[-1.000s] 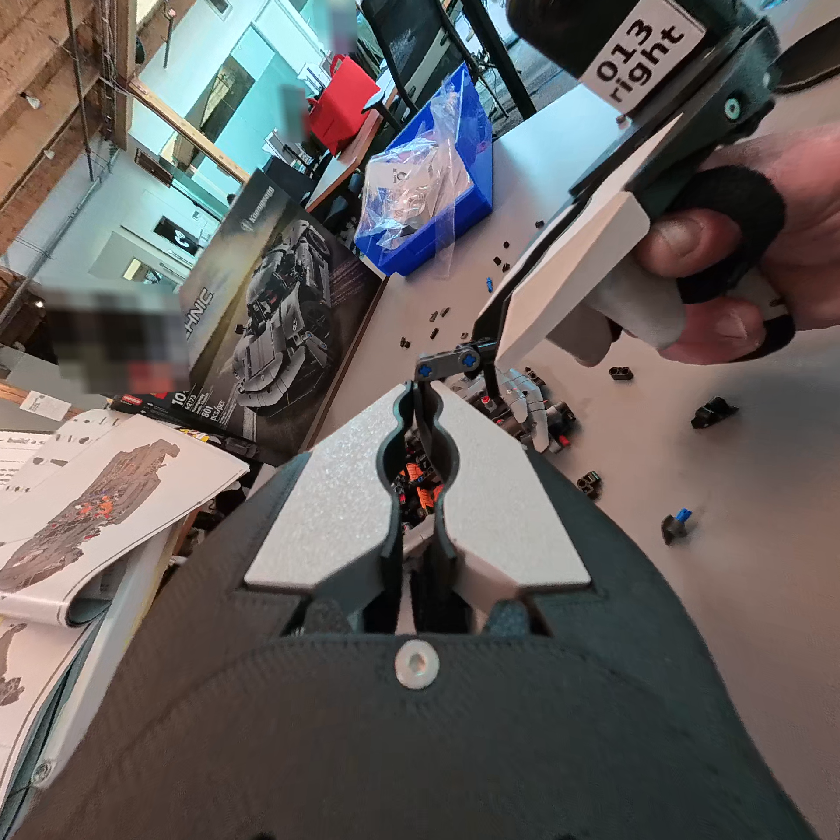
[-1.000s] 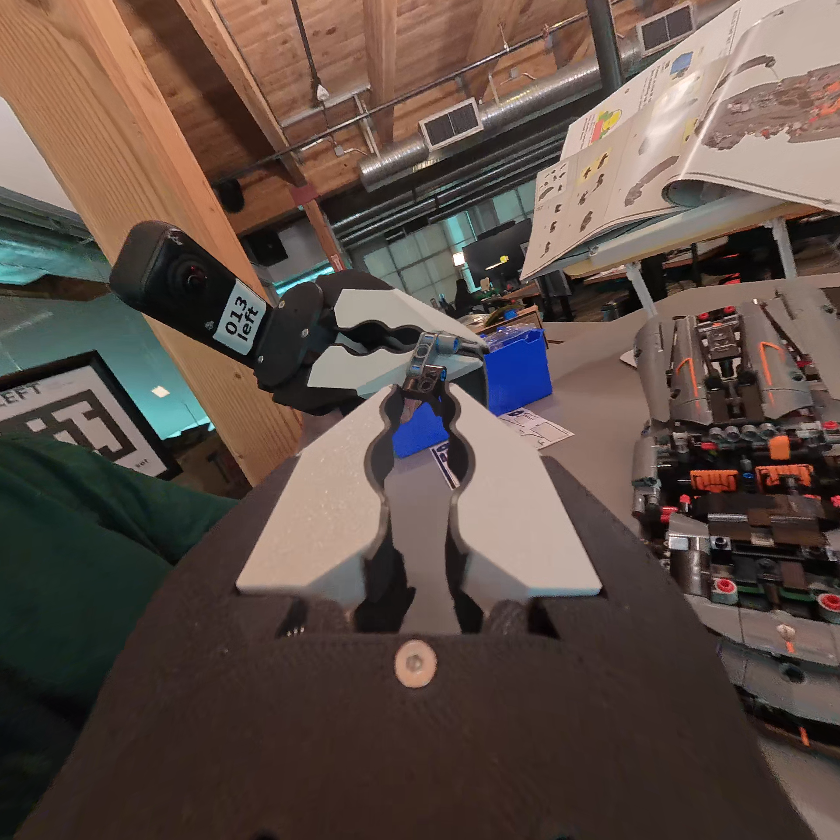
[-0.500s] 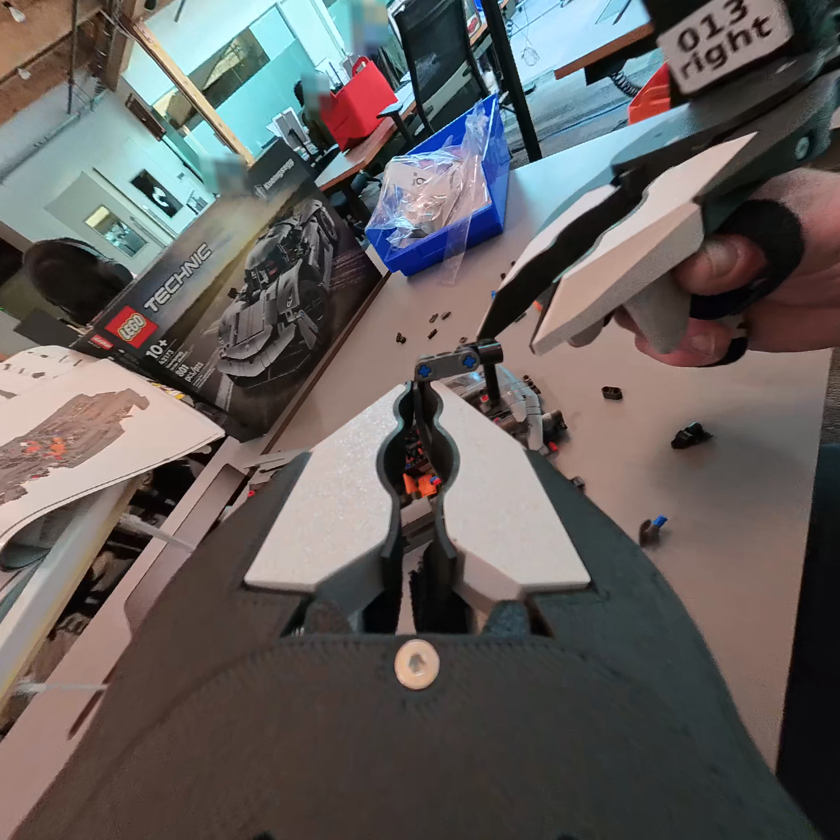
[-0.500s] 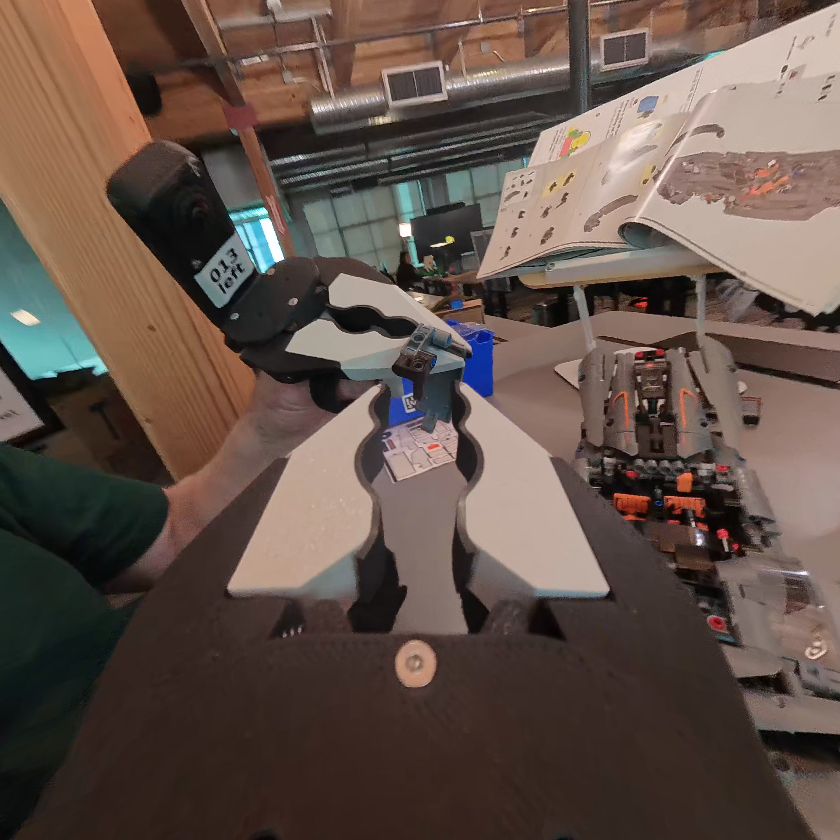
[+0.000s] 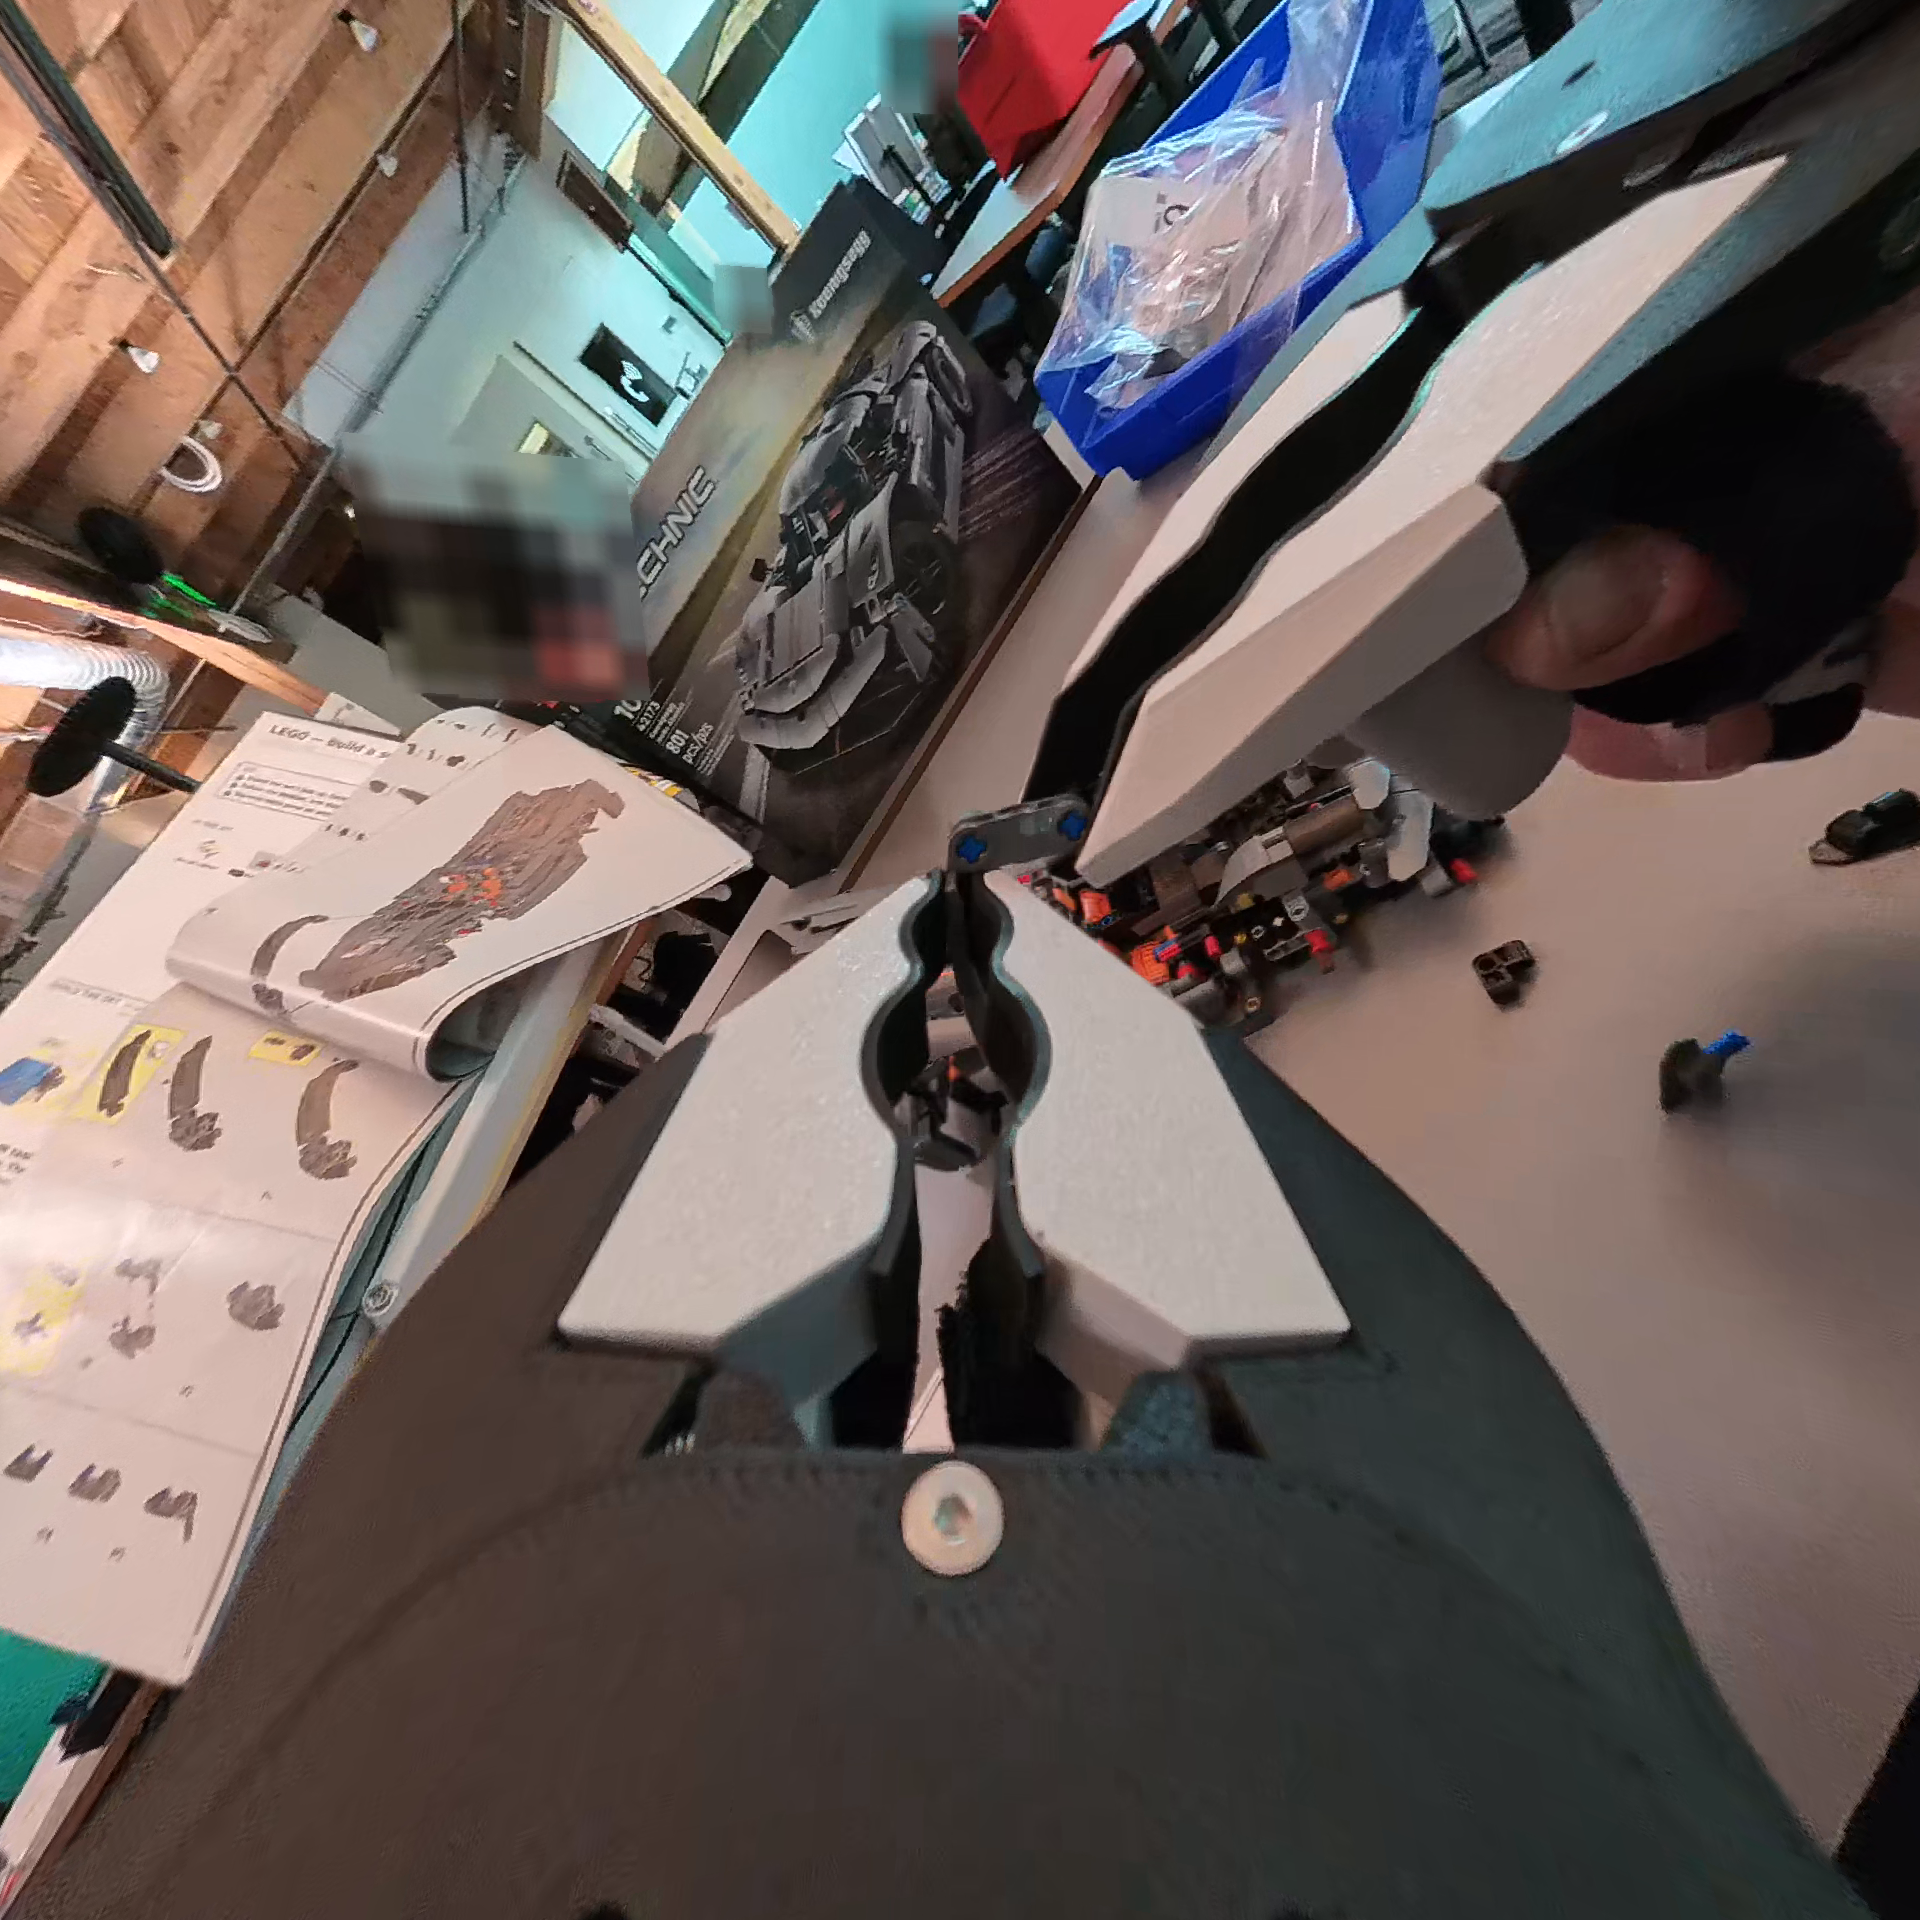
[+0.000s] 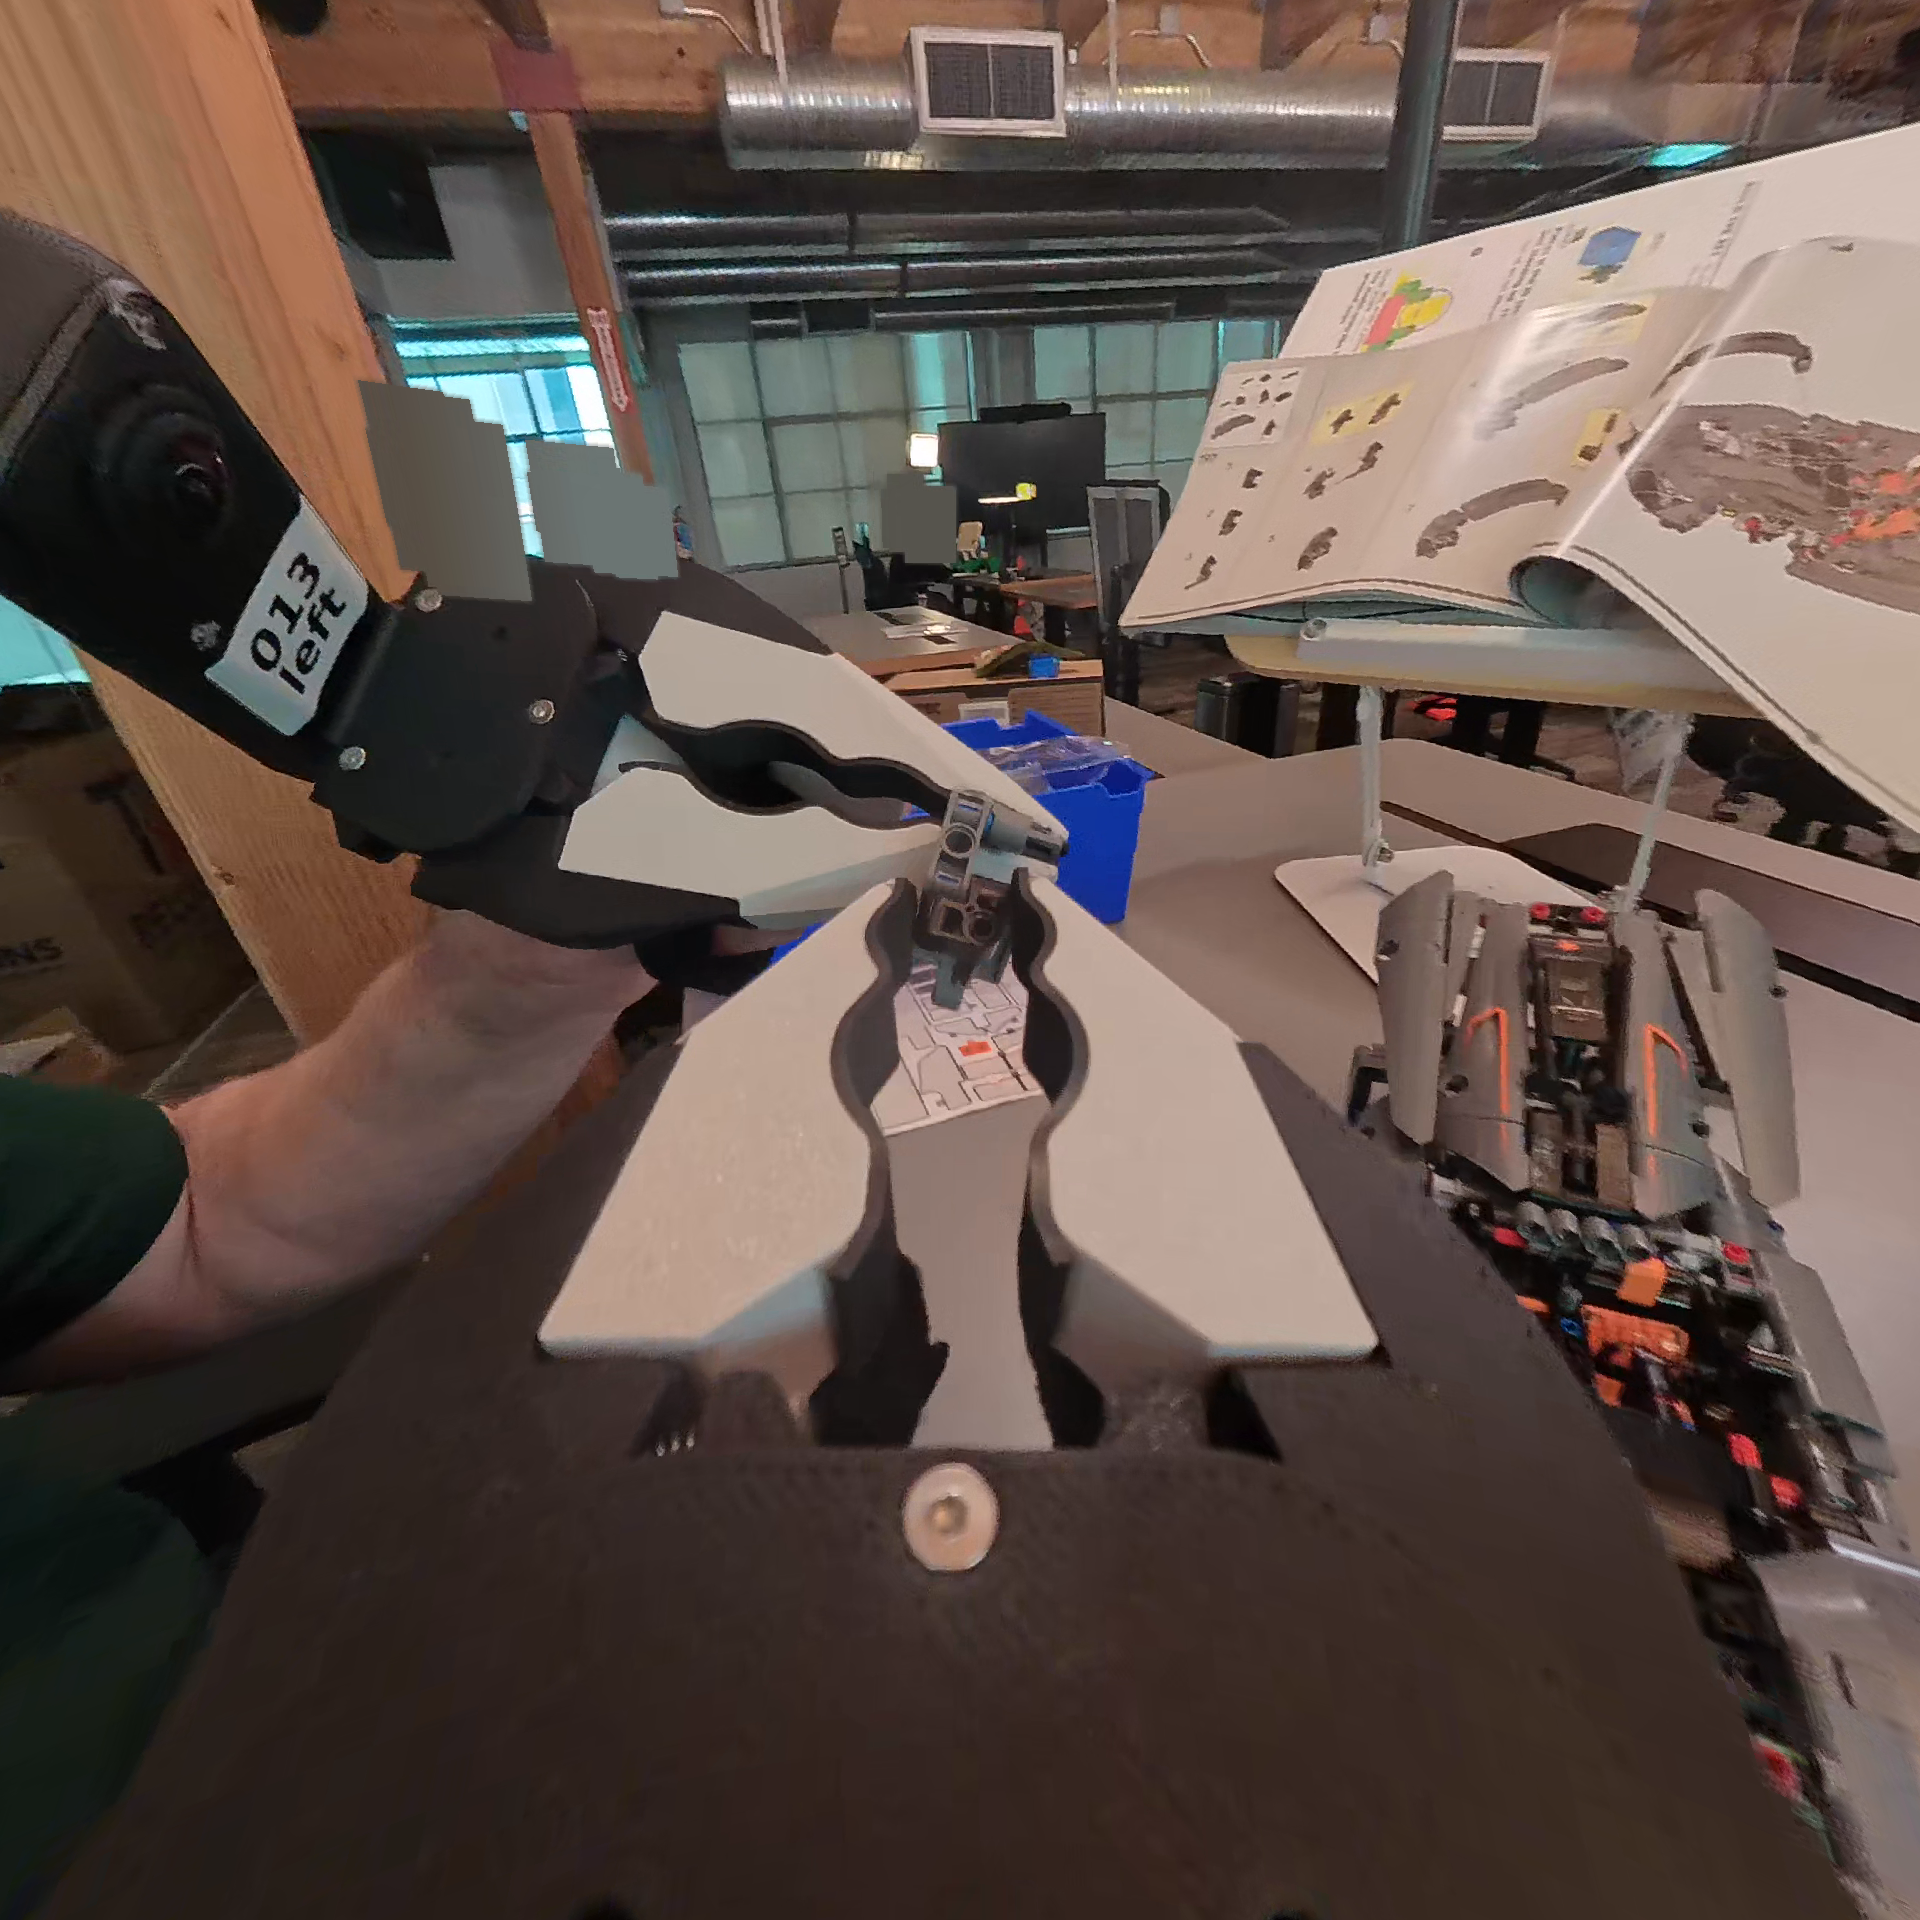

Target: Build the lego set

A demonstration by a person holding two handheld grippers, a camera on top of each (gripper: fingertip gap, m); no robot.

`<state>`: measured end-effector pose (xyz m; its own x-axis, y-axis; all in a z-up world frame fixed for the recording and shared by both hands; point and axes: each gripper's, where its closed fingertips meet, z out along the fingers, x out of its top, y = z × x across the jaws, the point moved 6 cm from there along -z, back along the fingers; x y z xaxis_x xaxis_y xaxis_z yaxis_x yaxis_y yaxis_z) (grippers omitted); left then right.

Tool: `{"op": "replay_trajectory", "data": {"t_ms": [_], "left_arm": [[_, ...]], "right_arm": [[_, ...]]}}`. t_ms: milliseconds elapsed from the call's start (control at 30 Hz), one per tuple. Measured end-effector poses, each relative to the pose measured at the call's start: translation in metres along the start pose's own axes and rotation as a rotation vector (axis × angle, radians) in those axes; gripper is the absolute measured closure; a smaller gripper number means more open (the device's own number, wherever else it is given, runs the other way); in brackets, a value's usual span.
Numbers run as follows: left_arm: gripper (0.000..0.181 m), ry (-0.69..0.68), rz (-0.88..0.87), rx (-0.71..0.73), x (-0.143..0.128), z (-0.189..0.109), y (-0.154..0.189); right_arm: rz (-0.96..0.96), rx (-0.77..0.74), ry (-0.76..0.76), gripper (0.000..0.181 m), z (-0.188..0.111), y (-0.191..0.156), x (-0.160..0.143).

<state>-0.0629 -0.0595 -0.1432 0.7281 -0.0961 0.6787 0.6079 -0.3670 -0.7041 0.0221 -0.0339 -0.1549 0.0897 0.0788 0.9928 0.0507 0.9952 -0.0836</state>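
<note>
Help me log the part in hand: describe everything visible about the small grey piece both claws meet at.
The small grey piece is a short plastic-looking link with blue pins at its ends, joined at an angle to a darker connector with holes. It is held in the air above the table. The left claw pinches its lower part; the right claw closes around the connector.

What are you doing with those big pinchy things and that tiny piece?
A person is building a Lego car with a gripper in each hand. The left gripper is shut on a small grey Lego assembly held up in the air. The right gripper meets it at the tips and seems to pinch its dark end. The half-built car waits on the table beside the open instruction booklet.
</note>
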Motion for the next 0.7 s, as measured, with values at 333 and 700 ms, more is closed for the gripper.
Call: {"op": "replay_trajectory", "data": {"t_ms": [333, 700], "left_arm": [[0.172, 0.016, -0.002, 0.091, -0.014, -0.020, -0.016], [0.159, 0.029, -0.097, 0.073, -0.030, -0.020, -0.020]], "right_arm": [[0.047, 0.089, 0.048, 0.165, 0.022, 0.001, 0.004], [0.093, 0.119, 0.084, 0.166, 0.024, 0.014, 0.006]]}}
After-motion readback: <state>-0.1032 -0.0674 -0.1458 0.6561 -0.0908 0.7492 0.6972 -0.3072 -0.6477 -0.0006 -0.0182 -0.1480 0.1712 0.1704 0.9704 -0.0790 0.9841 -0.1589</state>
